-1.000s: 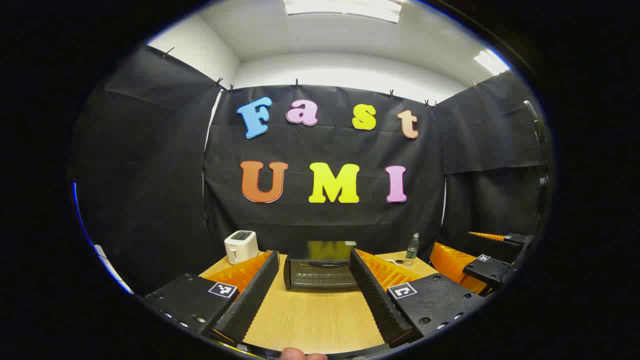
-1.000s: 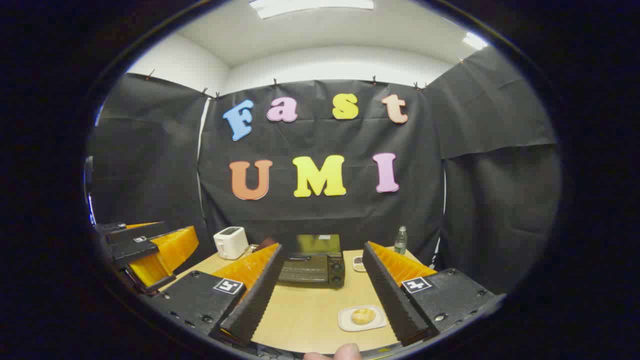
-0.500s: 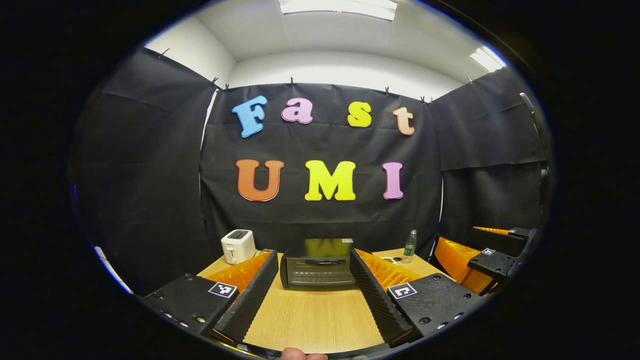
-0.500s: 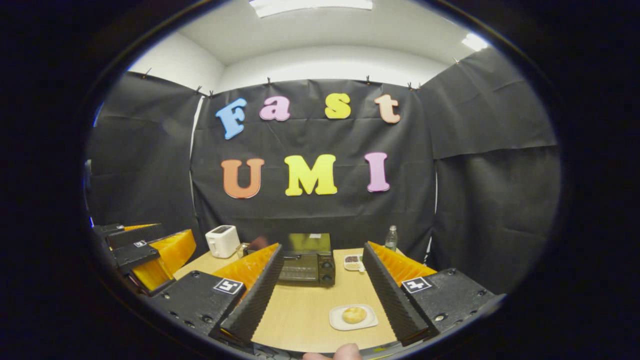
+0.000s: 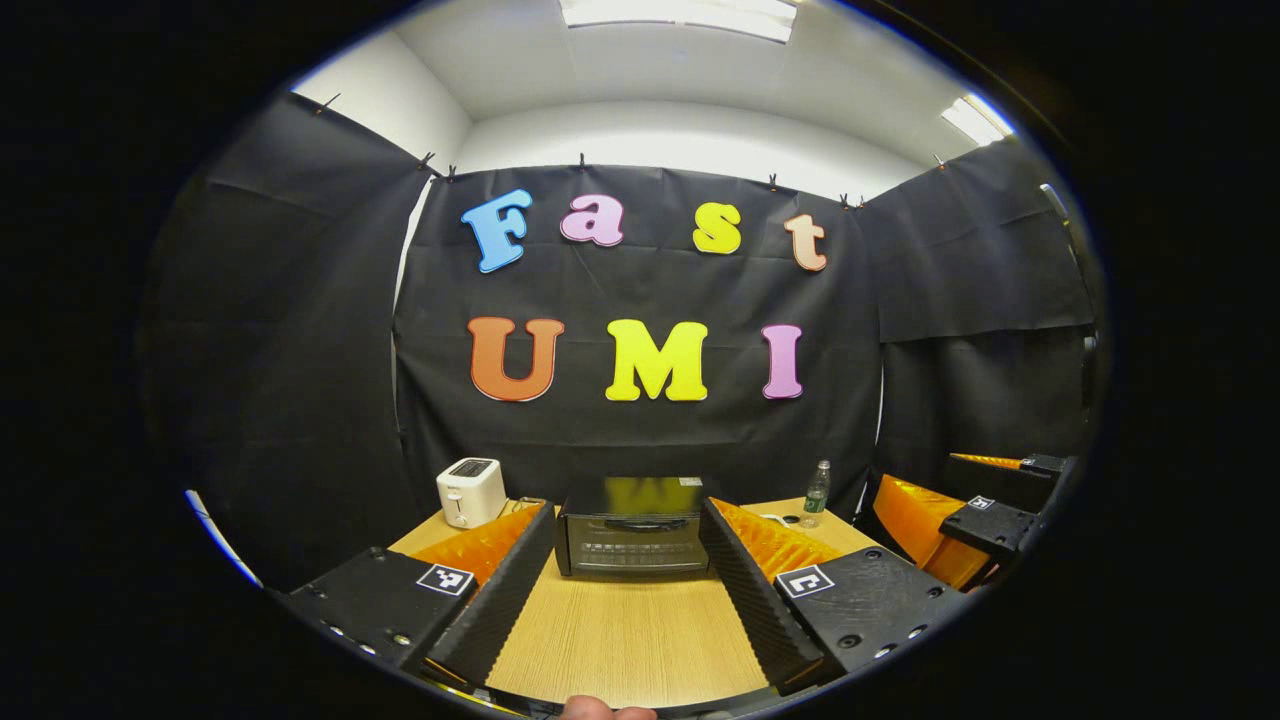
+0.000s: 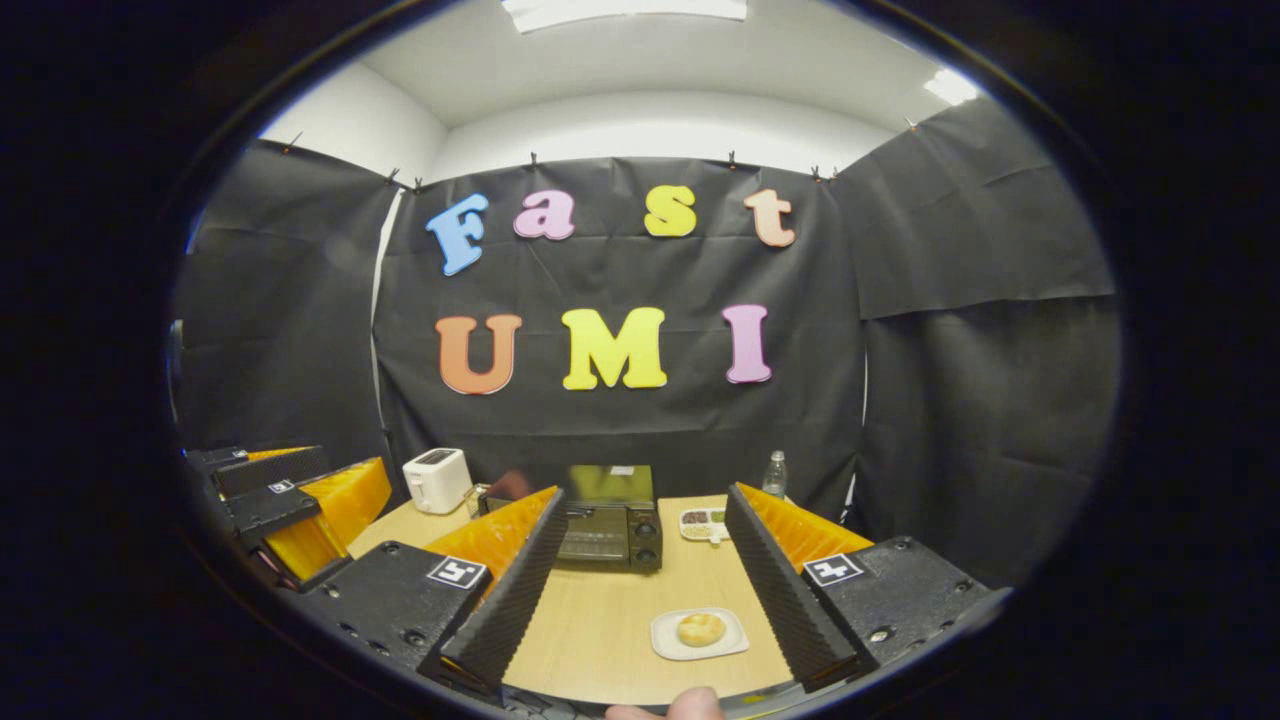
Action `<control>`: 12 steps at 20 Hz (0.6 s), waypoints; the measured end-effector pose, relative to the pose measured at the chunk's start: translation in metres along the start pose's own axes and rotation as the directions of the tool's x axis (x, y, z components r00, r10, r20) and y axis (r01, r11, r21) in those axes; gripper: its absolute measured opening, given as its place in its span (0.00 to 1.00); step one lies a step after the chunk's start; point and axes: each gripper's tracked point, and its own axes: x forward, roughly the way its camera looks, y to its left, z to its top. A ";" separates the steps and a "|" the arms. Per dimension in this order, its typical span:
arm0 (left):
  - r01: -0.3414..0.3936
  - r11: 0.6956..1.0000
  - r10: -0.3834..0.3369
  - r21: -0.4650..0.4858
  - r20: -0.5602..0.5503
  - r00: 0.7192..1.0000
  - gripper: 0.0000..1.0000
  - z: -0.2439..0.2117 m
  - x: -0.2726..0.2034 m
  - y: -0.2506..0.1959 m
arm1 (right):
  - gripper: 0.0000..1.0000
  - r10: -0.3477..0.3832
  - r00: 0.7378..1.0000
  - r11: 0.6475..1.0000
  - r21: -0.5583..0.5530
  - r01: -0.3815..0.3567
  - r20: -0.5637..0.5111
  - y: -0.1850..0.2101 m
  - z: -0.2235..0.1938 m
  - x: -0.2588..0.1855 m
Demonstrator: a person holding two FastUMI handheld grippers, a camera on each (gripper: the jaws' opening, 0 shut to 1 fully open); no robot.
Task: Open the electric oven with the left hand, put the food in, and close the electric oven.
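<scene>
A black electric oven point(image 5: 632, 538) point(image 6: 610, 524) stands at the back of the wooden table with its door shut. In the left gripper view it lies straight ahead, framed by my left gripper point(image 5: 627, 540), which is open and holds nothing. A round bun point(image 6: 701, 629) rests on a small white plate point(image 6: 665, 643) near the table's front. My right gripper point(image 6: 645, 535) is open and empty, with the plate low between its fingers. The other gripper appears at the right edge point(image 5: 985, 520) of the left gripper view and at the left edge point(image 6: 290, 500) of the right gripper view.
A white toaster point(image 5: 471, 491) point(image 6: 436, 479) stands left of the oven. A clear plastic bottle point(image 5: 816, 493) point(image 6: 774, 474) stands to its right by the wall. A small divided dish point(image 6: 703, 522) lies right of the oven. The wooden table point(image 5: 630, 640) runs bare in front of the oven.
Both views have swung slightly; the oven now sits more squarely between the left gripper's fingers, and the plate has drifted left in the right gripper view. Both grippers stay open.
</scene>
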 end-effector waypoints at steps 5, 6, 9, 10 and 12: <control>-0.004 1.000 0.004 0.008 0.005 1.000 0.94 0.000 0.001 0.001 | 0.97 0.007 1.000 1.000 0.001 -0.007 0.001 0.002 -0.001 0.003; -0.005 1.000 0.005 0.009 0.003 1.000 0.94 -0.001 0.002 0.001 | 0.97 0.010 1.000 1.000 0.002 -0.010 0.000 0.003 -0.001 0.003; -0.009 1.000 0.009 0.007 -0.002 1.000 0.94 -0.004 0.004 0.001 | 0.97 0.017 1.000 1.000 -0.005 -0.017 0.000 0.003 -0.001 0.007; -0.013 1.000 0.013 0.010 -0.004 1.000 0.94 -0.005 0.005 0.001 | 0.97 0.019 1.000 1.000 -0.008 -0.019 -0.004 0.002 -0.002 0.009; -0.019 1.000 0.019 0.015 -0.001 1.000 0.94 -0.007 0.008 0.001 | 0.97 0.023 1.000 1.000 -0.012 -0.023 -0.021 0.000 -0.006 0.013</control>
